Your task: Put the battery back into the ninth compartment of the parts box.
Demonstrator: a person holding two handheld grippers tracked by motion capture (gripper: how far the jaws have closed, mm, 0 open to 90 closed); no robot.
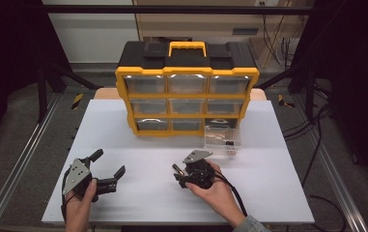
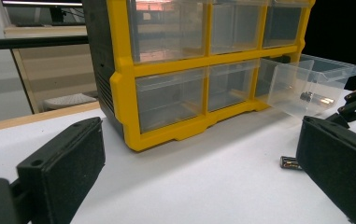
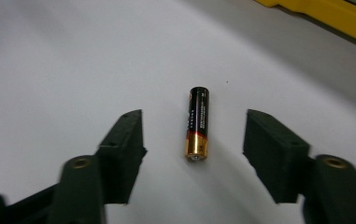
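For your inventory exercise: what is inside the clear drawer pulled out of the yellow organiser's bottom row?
Inside the pulled-out clear drawer, one battery lies on the floor near the front wall. The drawer's back end sits within the yellow organiser, so anything lying there is covered.

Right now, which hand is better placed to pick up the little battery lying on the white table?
The right. The right gripper already has its jaws on either side of the battery, not yet touching it. The left gripper rests open at the table's left side, well away from it.
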